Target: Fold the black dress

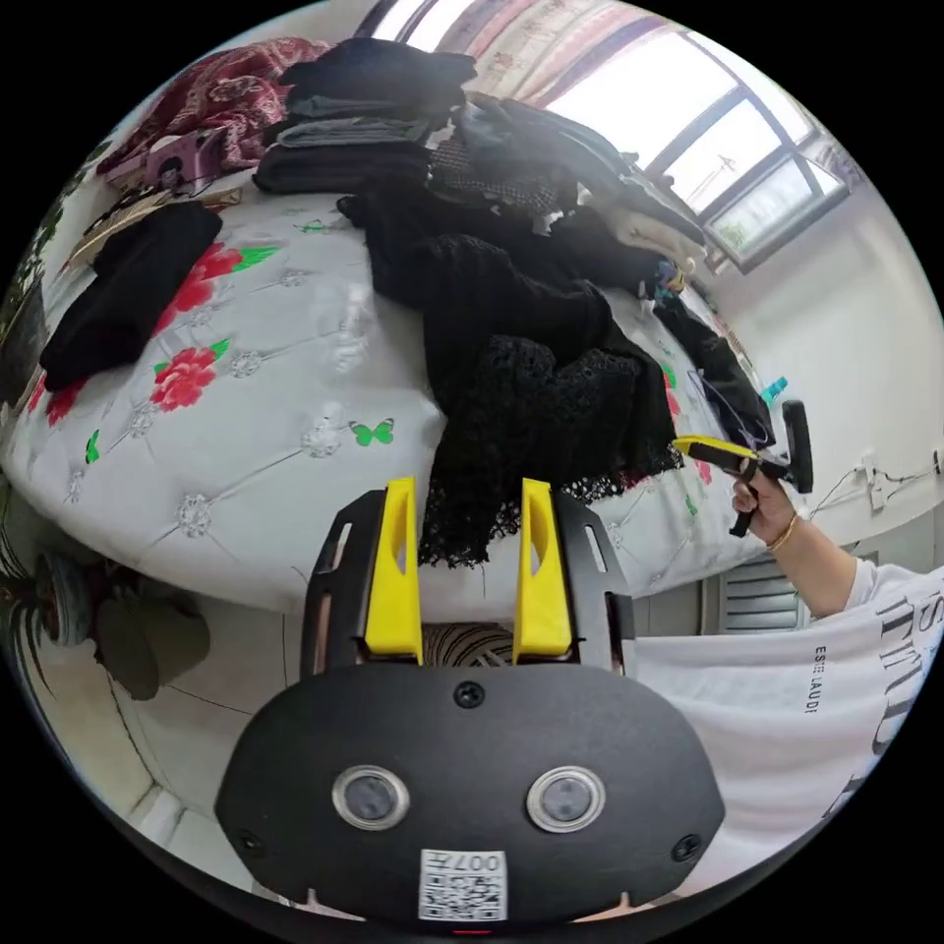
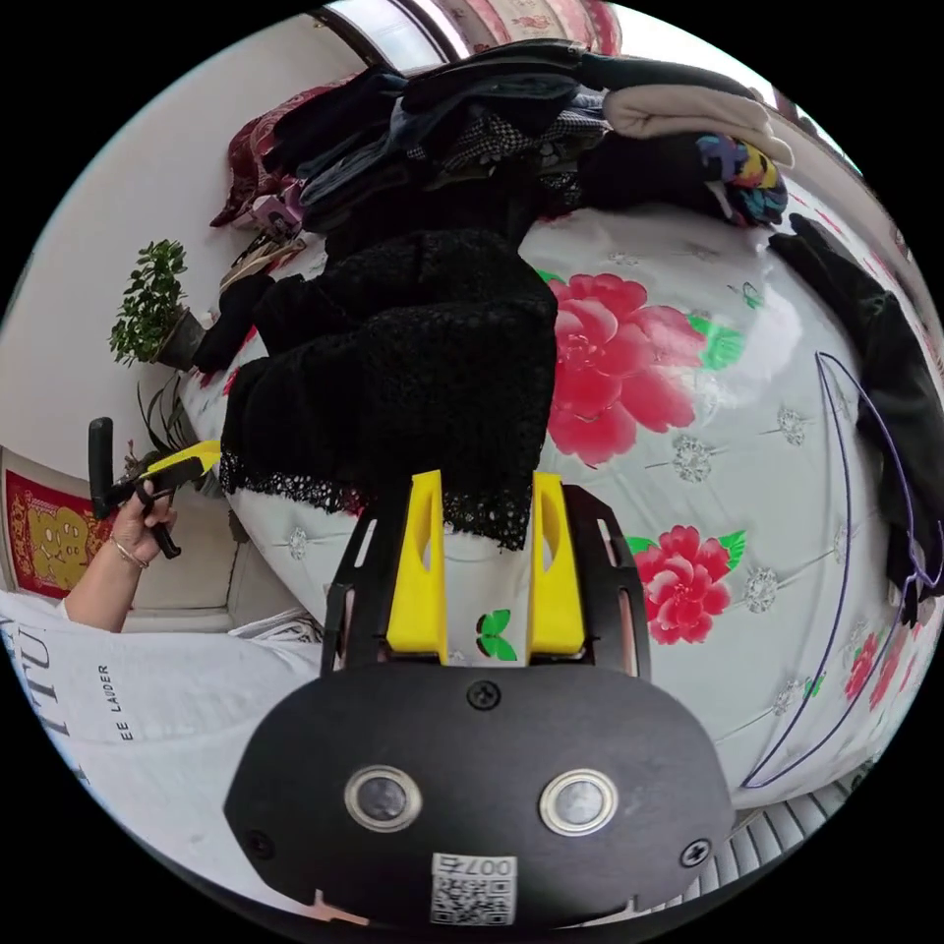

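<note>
Black dress (image 1: 531, 393) bunched up near the bed (image 1: 256, 393) edge, lace hem hanging over. Left claw (image 1: 459, 492) wide open just short of that hem, not touching. Right claw (image 2: 484, 487) open too, right at the hem, gripping nothing. Farther back, folded clothes pile (image 1: 364, 118) stacked by the window (image 1: 708, 138).

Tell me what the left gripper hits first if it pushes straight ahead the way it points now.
Most likely the lacy hem of the black dress, which hangs over the bed's edge between and just beyond the open left gripper. Depth is unclear, so the flowered bed cover behind may follow at once.
</note>
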